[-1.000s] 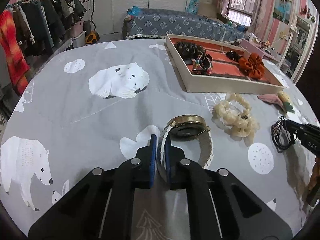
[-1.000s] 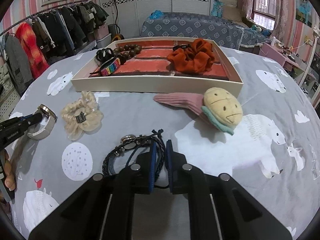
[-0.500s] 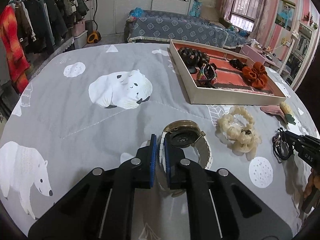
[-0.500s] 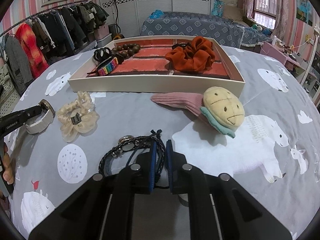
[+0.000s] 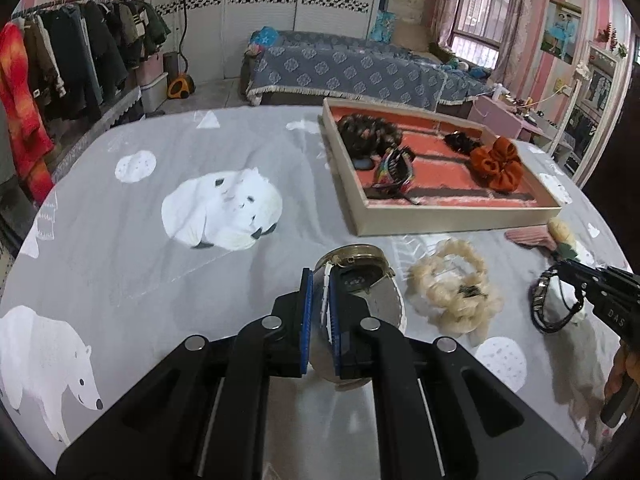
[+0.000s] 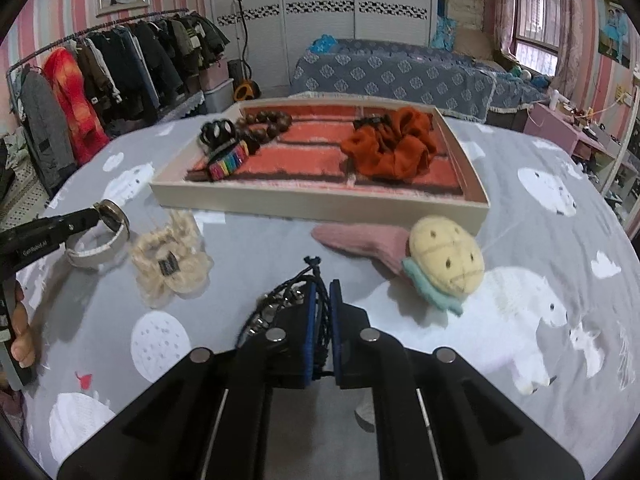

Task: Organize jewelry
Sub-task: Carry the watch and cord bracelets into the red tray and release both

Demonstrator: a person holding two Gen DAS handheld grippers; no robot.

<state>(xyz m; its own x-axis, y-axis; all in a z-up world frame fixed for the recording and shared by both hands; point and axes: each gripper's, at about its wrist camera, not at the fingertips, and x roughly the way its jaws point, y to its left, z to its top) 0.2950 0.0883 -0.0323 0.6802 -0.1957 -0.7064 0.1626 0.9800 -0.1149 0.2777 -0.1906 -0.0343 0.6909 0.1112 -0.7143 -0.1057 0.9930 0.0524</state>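
Gripping a white-strapped watch (image 5: 360,276) by its band, left tool (image 5: 318,312) nearly closed, above the worktop (image 5: 160,264). Right tool (image 6: 322,312) pinches black cord bracelets (image 6: 280,304) likewise. Cream scrunchie (image 6: 170,264) between them; tray (image 6: 320,204) beyond.

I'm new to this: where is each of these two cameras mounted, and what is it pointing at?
Left wrist view: sits on the left gripper, looking along its jaws, shut on the white-strapped watch, toward the tray; the right gripper enters at right.
Right wrist view: sits on the right gripper, shut on the black bracelets, facing the tray's long side; the left gripper and a thumb show at left.
Shared: tray, cream scrunchie, orange scrunchie, watch, pineapple plush.
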